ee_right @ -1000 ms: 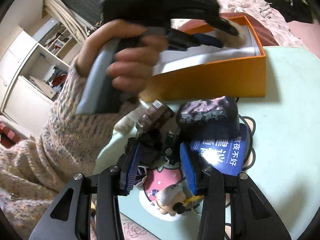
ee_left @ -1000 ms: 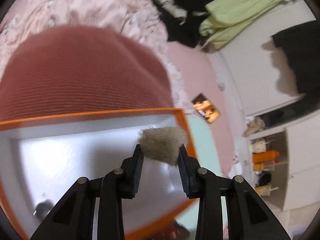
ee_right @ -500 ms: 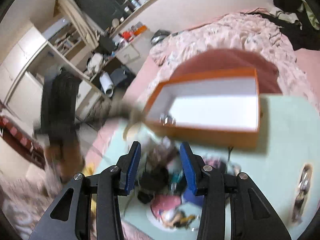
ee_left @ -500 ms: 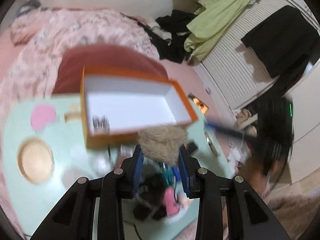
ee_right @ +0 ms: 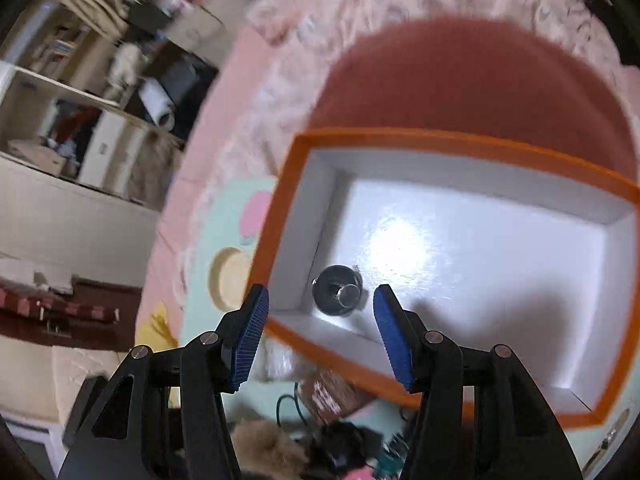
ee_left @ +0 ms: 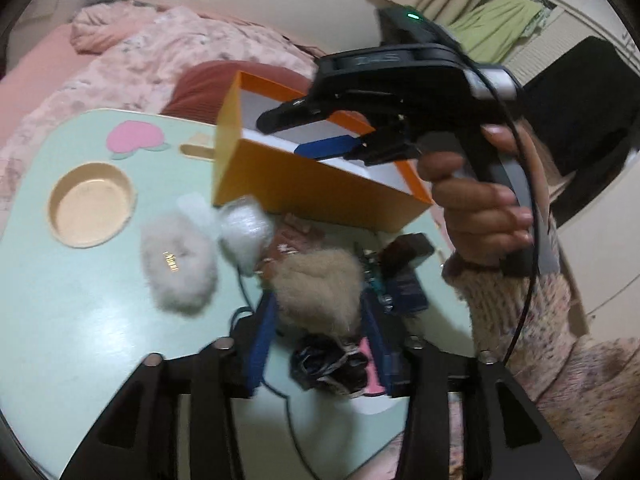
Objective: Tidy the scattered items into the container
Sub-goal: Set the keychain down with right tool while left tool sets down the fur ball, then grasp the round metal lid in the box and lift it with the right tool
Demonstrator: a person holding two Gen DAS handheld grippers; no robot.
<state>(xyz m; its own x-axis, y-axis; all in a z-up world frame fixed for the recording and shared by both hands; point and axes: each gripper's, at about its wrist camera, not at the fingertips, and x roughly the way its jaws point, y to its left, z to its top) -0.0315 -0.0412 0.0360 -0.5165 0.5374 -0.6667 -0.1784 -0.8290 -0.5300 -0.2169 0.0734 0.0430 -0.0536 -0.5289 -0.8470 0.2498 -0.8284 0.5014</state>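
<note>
Left wrist: beige fluff (ee_left: 320, 288) between opening left claw (ee_left: 318, 344) pads.

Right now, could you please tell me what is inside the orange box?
One round metal piece lies on the orange box's white floor; its near right corner hides behind the right gripper.

Orange box (ee_right: 460, 142), tan fluff (ee_left: 320, 288) outside

This is a bedroom in a home. A bed with a pink floral quilt (ee_left: 168, 60) and a dark red pillow (ee_right: 472, 76) lies right behind a small mint-green worktop (ee_left: 80, 300) with cartoon decals. Green and black clothes (ee_left: 500, 36) hang by a white louvred wardrobe door (ee_left: 560, 28). Open white shelves (ee_right: 80, 100) crammed with household odds and ends line one wall.
</note>
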